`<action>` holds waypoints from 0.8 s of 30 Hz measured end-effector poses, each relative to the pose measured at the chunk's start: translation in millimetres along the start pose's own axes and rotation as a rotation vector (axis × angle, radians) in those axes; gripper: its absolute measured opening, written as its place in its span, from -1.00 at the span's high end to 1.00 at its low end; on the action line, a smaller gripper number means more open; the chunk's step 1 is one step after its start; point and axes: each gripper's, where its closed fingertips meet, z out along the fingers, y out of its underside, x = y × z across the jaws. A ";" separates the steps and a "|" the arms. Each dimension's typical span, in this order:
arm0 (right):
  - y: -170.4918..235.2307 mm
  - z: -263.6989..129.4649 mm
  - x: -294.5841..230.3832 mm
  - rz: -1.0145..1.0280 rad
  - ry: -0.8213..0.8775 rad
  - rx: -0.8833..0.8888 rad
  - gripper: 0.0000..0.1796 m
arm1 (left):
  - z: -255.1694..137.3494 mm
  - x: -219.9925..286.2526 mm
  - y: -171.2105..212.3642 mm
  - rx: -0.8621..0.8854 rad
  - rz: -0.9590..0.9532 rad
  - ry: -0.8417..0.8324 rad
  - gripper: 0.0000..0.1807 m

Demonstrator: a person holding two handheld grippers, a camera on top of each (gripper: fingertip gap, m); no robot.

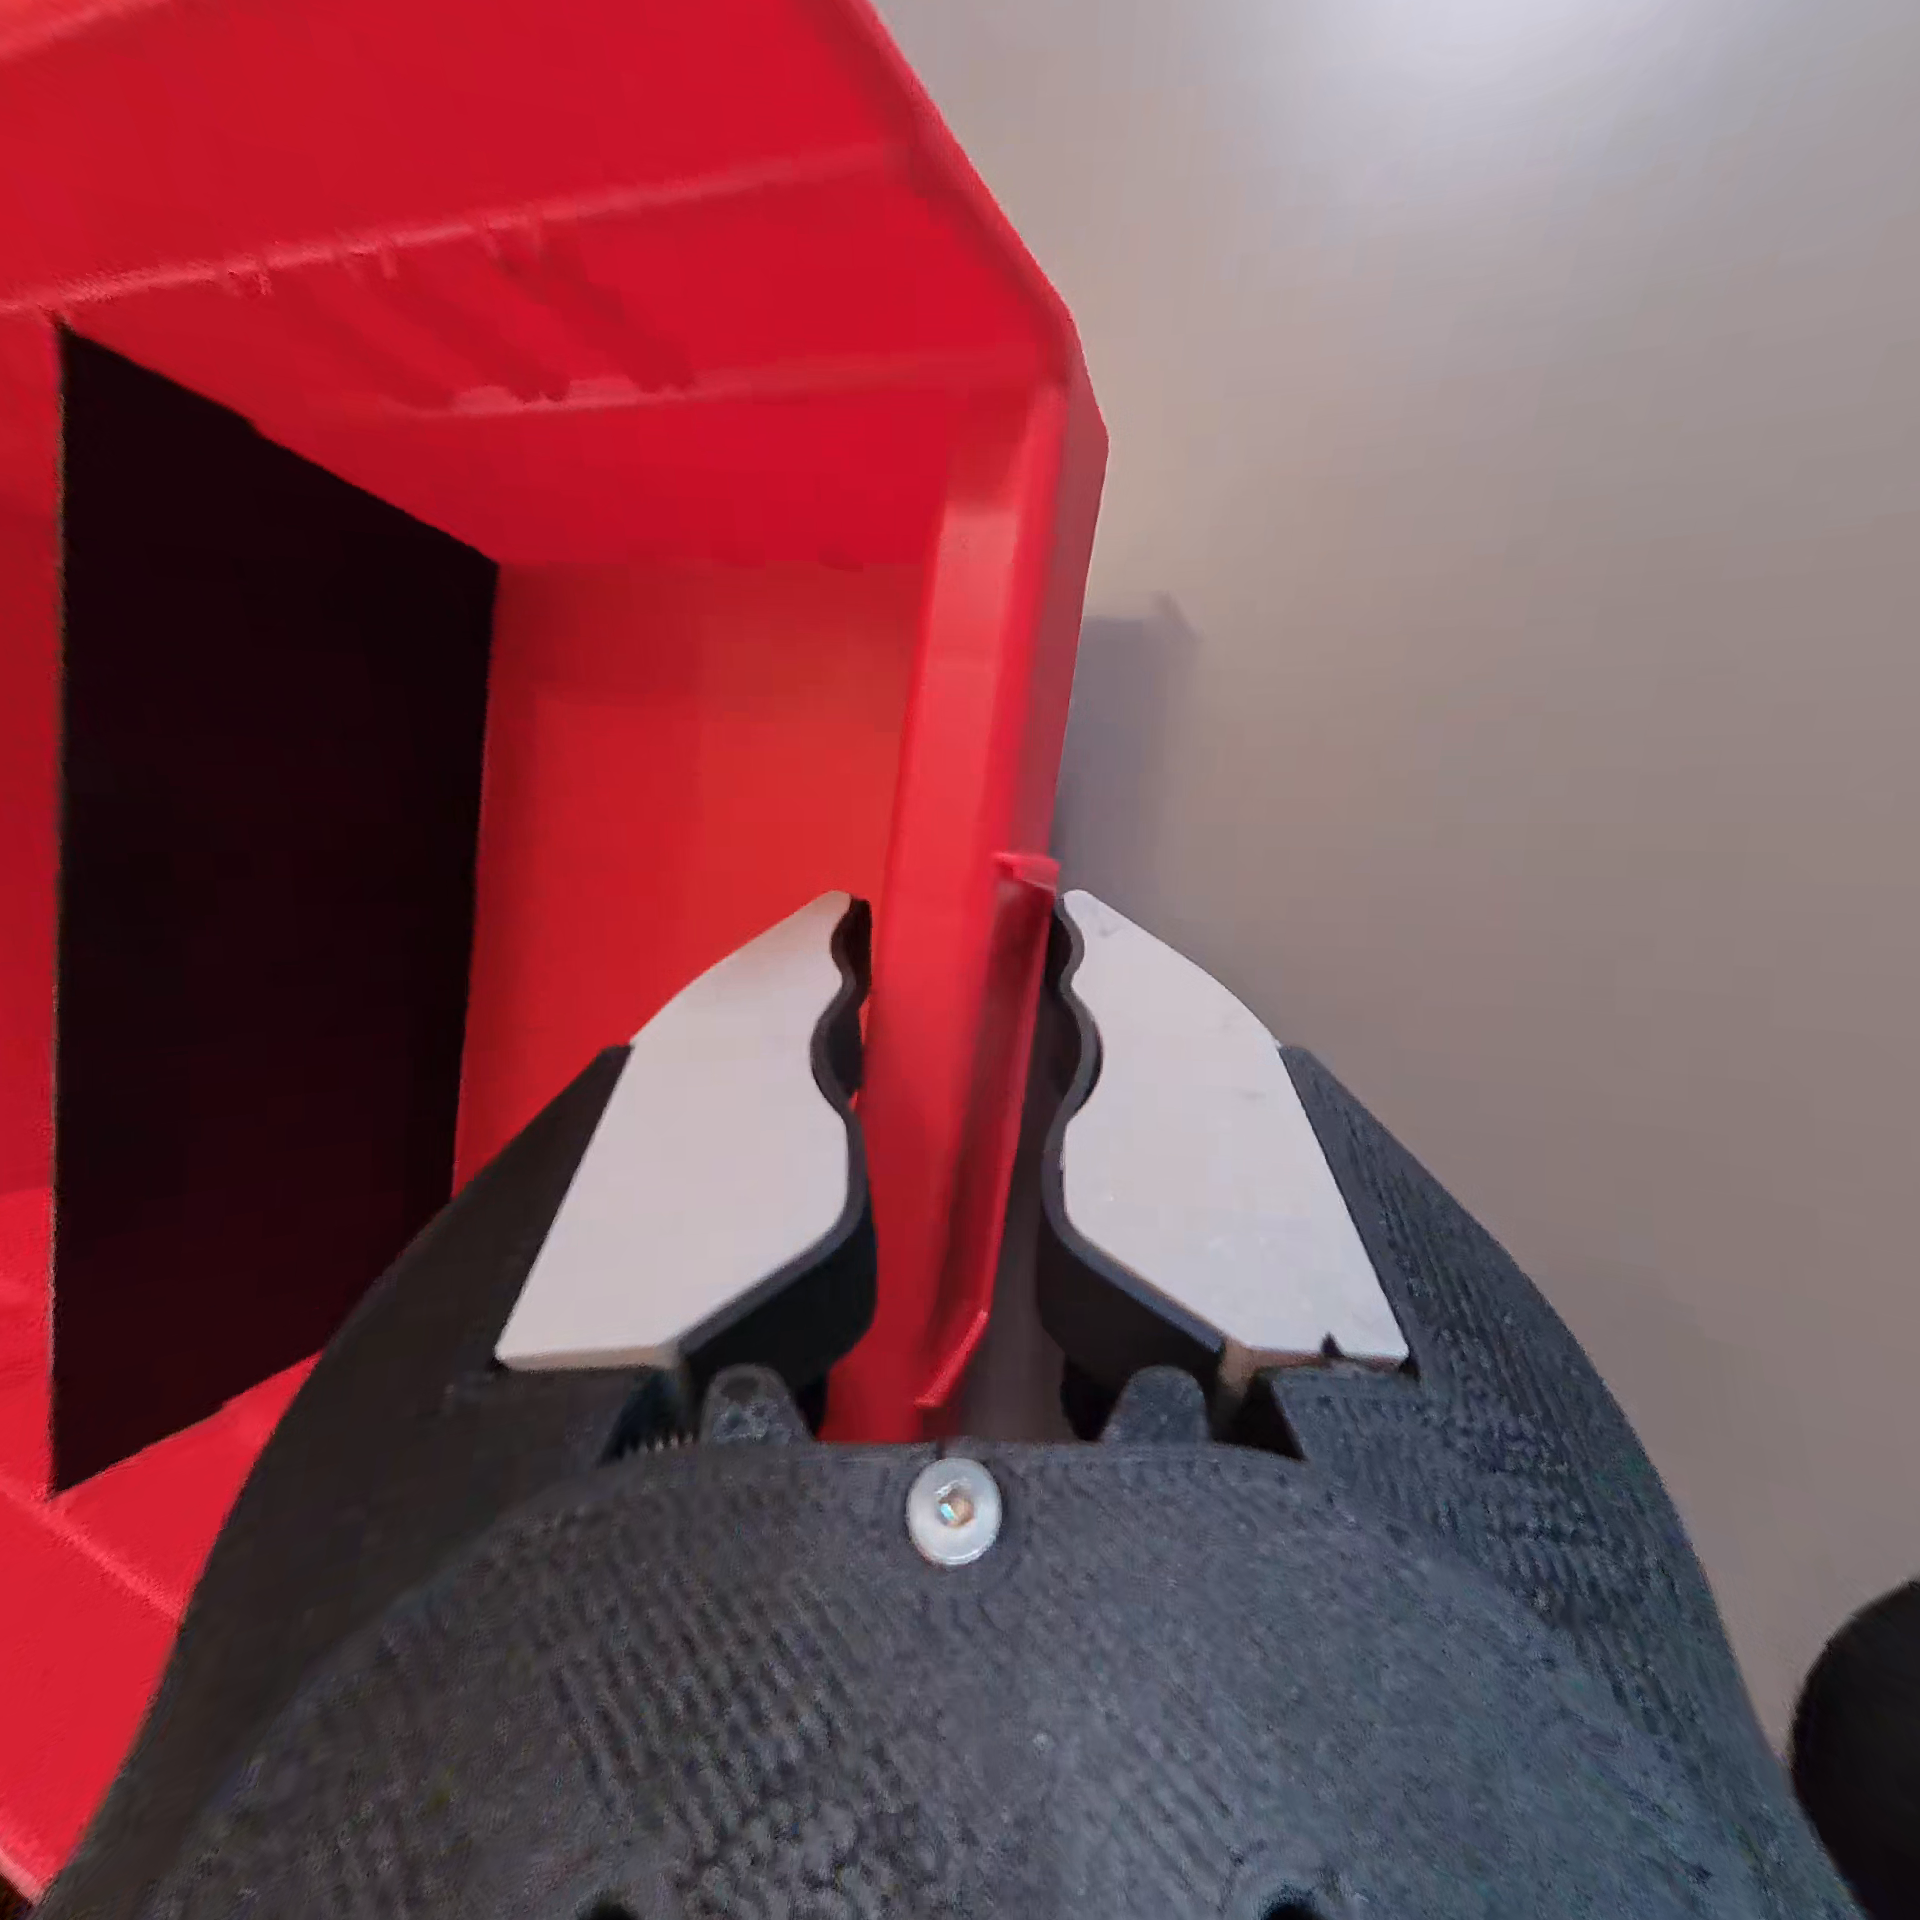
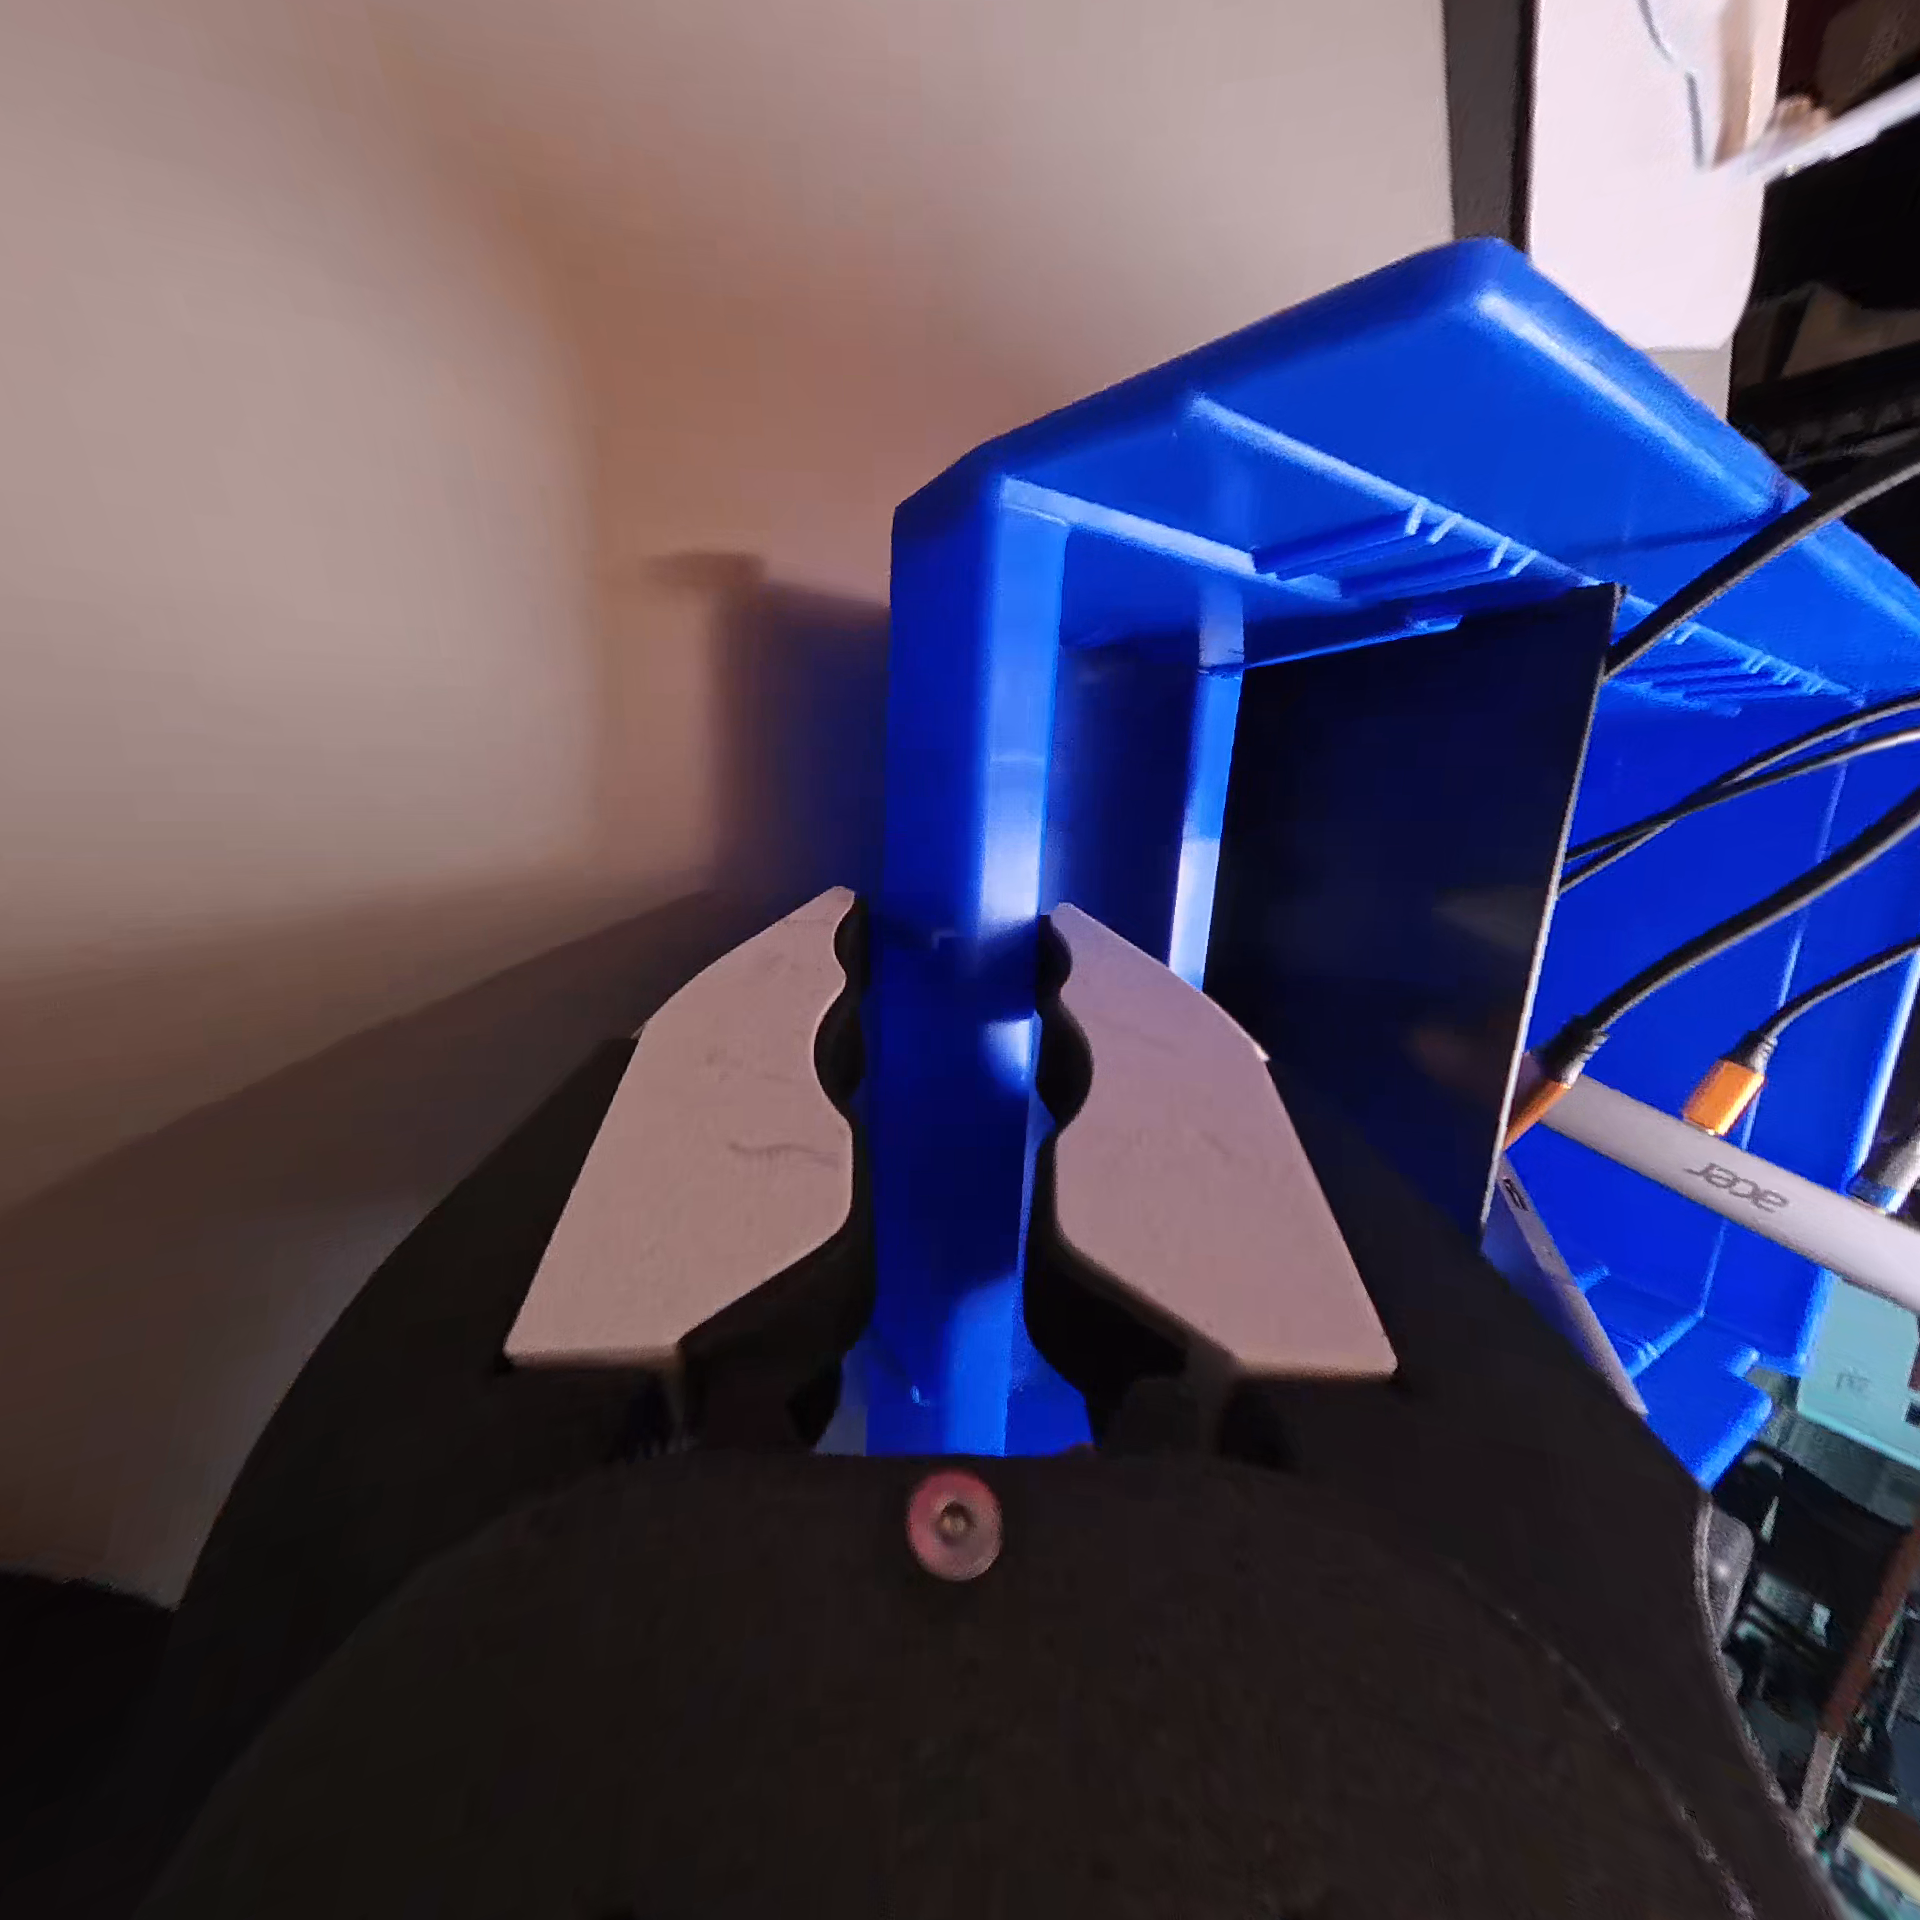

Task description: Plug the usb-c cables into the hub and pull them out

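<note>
My left gripper (image 1: 956,914) is shut on the side wall of a red plastic bin (image 1: 675,468), with one finger inside and one outside. A black panel (image 1: 260,883) lies inside the red bin. My right gripper (image 2: 951,914) is shut on the side wall of a blue plastic bin (image 2: 1351,416). Inside the blue bin, at the right edge, a pale grey hub (image 2: 1714,1164) has several dark cables with orange plugs (image 2: 1725,1091) seated in it. A black panel (image 2: 1392,883) stands in front of part of the hub. No hub or cable shows in the left wrist view.
A plain pale surface (image 1: 1507,520) lies behind the red bin, and a similar one (image 2: 364,416) behind the blue bin. Cluttered shelves and equipment (image 2: 1829,1558) fill the right edge of the right wrist view. The tips of one gripper are about 35 cm away from the tips of the other.
</note>
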 end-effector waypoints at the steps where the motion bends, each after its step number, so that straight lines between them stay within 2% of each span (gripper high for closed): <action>1: -3.6 -3.3 -6.7 -0.017 -0.005 0.012 0.67 | -0.9 7.0 -4.4 0.010 0.018 0.014 0.64; 7: -32.3 -32.5 -65.4 -0.109 -0.042 0.115 0.67 | -5.2 72.2 -49.3 0.105 0.220 0.124 0.63; 11: -48.9 -55.9 -101.6 -0.147 -0.010 0.188 0.66 | -1.5 102.8 -89.2 0.223 0.389 0.172 0.63; 14: -71.8 -103.4 -125.3 -0.020 -0.041 0.383 0.59 | -9.5 101.2 -119.5 0.346 0.299 0.199 0.53; 16: -77.4 -147.6 -126.7 0.127 -0.032 0.547 0.60 | -32.2 98.4 -136.5 0.465 0.181 0.236 0.55; 18: -63.8 -184.3 -115.8 0.329 0.005 0.672 0.65 | -62.0 106.9 -146.4 0.592 0.043 0.336 0.56; 20: -23.6 -203.1 -86.4 0.561 0.168 0.714 0.70 | -87.0 122.5 -149.6 0.669 -0.105 0.447 0.56; 22: 27.5 -206.4 -58.8 0.778 0.355 0.697 0.70 | -102.6 141.1 -152.5 0.712 -0.230 0.510 0.56; 24: 57.2 -191.2 -47.6 0.894 0.411 0.652 0.64 | -104.5 158.6 -157.0 0.727 -0.309 0.490 0.55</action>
